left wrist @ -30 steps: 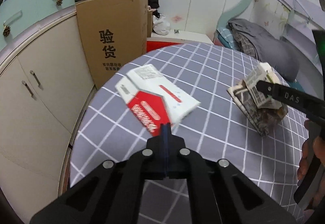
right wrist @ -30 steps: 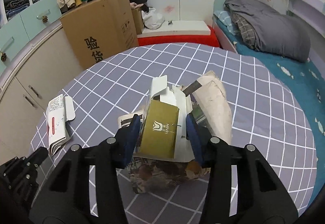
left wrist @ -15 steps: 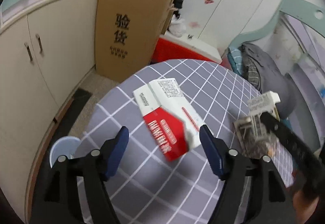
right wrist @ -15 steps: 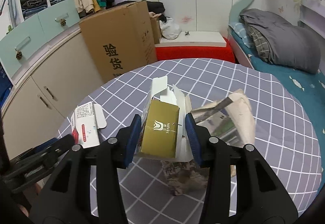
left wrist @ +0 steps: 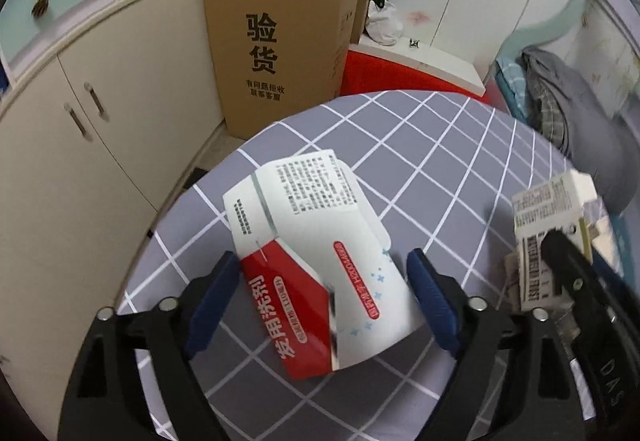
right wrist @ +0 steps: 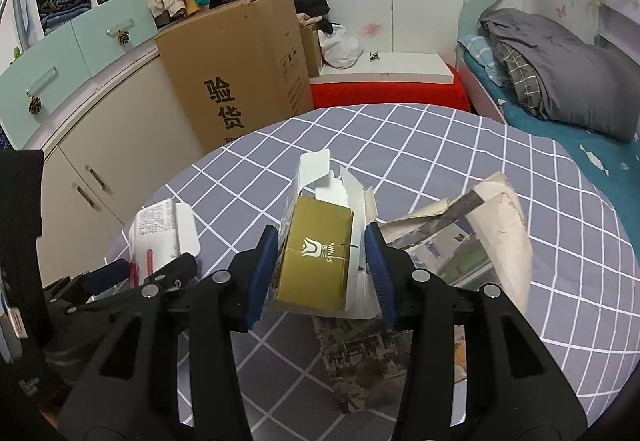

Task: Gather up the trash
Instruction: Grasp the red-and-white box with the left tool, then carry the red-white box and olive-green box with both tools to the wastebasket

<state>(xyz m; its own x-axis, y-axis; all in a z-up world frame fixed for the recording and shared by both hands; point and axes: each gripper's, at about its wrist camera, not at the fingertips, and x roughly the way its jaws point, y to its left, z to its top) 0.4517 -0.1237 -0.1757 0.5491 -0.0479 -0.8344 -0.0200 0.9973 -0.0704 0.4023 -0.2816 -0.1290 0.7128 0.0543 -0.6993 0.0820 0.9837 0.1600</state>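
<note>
- Left gripper [left wrist: 322, 293]: jaws spread wide, straddling the near end of the flattened red-and-white cardboard carton [left wrist: 316, 265]. Blue pads stand just beside its two long edges; contact can't be confirmed.
- Carton lies flat on the round table with the grey white-grid cloth [left wrist: 440, 161], near its left rim. Long axis runs away from the claw, skewed a little left at the far end, so it is roughly in line with the fingers: the pinch would go across the short width.
- Right gripper [right wrist: 322, 273]: pinching a gold-and-white opened cardboard box [right wrist: 316, 261], flaps up, held off the cloth.
- Under and right of it: a crumpled printed paper bag [right wrist: 472, 237] on the table.
- Judgement: the left claw is plainly the nearer one to the carton, and the right is occupied. Next move is probably just squeezing; risk is the flat carton buckling or sliding.
- No bin visible in either view.
</note>
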